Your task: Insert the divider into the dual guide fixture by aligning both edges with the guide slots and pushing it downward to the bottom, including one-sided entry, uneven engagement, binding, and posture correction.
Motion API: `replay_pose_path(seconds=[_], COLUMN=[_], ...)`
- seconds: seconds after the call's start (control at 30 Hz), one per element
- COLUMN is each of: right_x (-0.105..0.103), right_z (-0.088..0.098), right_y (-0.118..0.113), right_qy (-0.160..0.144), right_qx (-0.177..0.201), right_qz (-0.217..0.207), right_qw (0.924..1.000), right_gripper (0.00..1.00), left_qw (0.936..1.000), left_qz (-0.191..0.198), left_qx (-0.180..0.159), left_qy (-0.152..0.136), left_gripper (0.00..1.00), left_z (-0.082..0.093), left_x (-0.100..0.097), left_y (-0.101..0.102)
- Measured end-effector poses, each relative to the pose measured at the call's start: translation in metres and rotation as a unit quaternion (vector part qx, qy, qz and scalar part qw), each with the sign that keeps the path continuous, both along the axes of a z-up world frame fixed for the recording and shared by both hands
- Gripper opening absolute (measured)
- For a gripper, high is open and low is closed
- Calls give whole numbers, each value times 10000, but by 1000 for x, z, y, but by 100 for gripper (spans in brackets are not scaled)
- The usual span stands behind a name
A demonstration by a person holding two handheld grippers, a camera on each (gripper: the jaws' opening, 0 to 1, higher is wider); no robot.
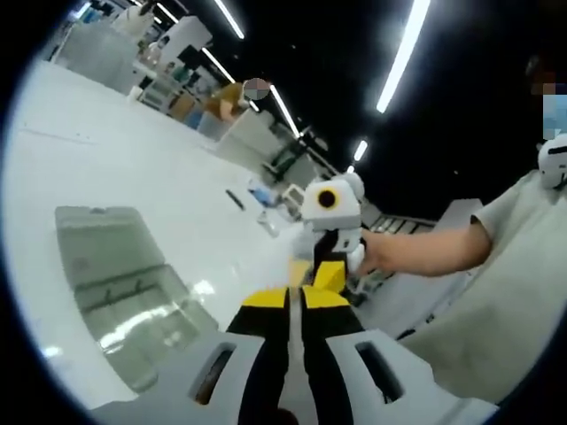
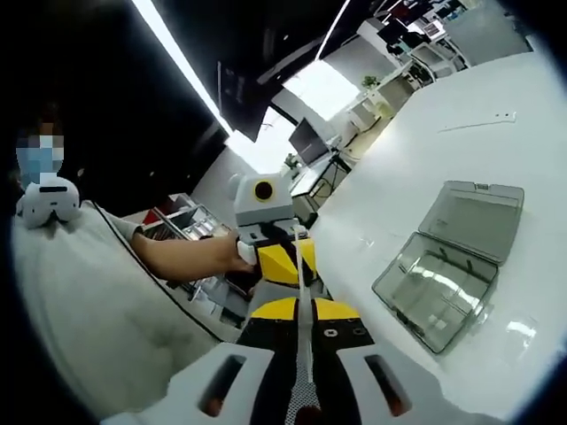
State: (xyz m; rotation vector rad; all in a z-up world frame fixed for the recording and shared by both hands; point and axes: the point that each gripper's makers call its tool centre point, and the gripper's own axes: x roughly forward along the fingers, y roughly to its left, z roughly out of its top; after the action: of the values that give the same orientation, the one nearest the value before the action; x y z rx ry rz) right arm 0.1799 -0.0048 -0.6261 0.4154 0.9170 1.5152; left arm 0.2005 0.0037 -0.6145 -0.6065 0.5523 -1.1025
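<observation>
A thin clear divider (image 2: 302, 288), seen edge-on, is held in the air between my two grippers. In the right gripper view my right gripper (image 2: 301, 308) is shut on its near end, and my left gripper (image 2: 285, 258) faces it, closed on the far end. In the left gripper view my left gripper (image 1: 295, 297) pinches the pale strip of the divider (image 1: 296, 350), with my right gripper (image 1: 326, 270) opposite. The clear plastic guide fixture (image 1: 124, 283), a box with its lid laid open, lies on the white table to the left, apart from both grippers. The same fixture (image 2: 452, 274) sits to the right.
The white table (image 1: 106, 159) stretches far behind the fixture. Small items (image 1: 266, 197) lie near its far edge. A person in a grey shirt (image 2: 80, 319) stands close, a forearm (image 1: 425, 252) reaching to the gripper. Desks and monitors (image 2: 310, 142) stand beyond.
</observation>
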Motion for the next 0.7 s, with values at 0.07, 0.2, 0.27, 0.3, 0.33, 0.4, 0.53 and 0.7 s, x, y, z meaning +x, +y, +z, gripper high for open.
replay_pose_path(seconds=[0.07,0.2,0.27,0.3,0.33,0.4,0.53,0.7], right_x=[-1,1,1,0,0,2,9,25], right_z=[0,-1,-2,-2,-2,-2,-5,-15], right_y=[1,1,1,2,2,3,5,2], right_qy=[18,41,83,119,114,93,95,190], right_qx=[-34,-114,-170,-188,-192,-232,-412,-863], right_qz=[-2,-35,-51,-47,-63,-130,-294,-659], right_qw=[10000,9999,9998,9997,9997,9996,9987,9939], right_gripper=[0,0,0,0,0,0,0,0], left_qw=[10000,10000,10000,9999,9999,9998,9986,9959], left_qz=[21,66,80,81,88,181,375,573], left_qx=[-4,24,48,61,61,89,358,656], left_qy=[31,0,30,29,25,24,-128,-264], left_gripper=[1,1,1,1,1,2,3,4], left_z=[-1,-2,-3,-4,-4,-4,-10,-15], left_x=[1,0,1,1,1,4,9,13], left_y=[1,1,2,2,2,4,10,22])
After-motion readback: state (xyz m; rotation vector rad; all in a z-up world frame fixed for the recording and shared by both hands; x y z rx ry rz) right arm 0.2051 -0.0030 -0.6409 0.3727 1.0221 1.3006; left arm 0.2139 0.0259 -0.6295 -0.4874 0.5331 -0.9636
